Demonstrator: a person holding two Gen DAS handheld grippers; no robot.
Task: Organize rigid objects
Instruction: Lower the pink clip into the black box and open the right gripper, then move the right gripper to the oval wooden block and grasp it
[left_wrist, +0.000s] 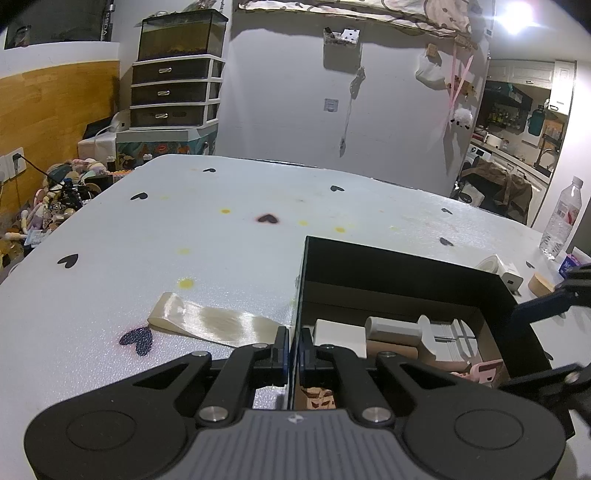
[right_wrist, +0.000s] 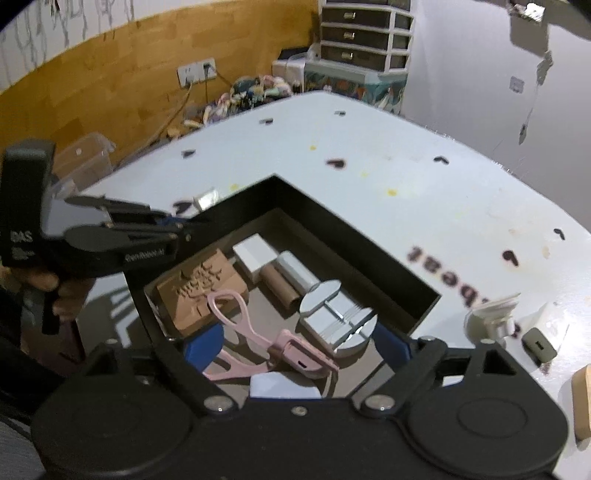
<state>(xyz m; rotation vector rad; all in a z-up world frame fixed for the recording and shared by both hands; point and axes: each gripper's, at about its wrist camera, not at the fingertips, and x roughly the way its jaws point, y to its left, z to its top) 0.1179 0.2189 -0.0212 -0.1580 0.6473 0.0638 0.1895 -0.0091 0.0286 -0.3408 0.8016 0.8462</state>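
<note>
The left gripper is clamped on the left wall of the black box, one finger outside, one inside. The right gripper hangs spread wide over the box's near edge. Inside lie a pink eyelash curler, a carved brown block, a cardboard tube and a white block. Left of the box, a cream ribbon rests on the white table.

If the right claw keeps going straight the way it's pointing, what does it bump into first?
Most likely the pink eyelash curler lying in the black box. The right claw is open and aimed down into the box, with the curler right between its fingers. Depth is hard to judge, so the box floor could come nearly as soon.
</note>
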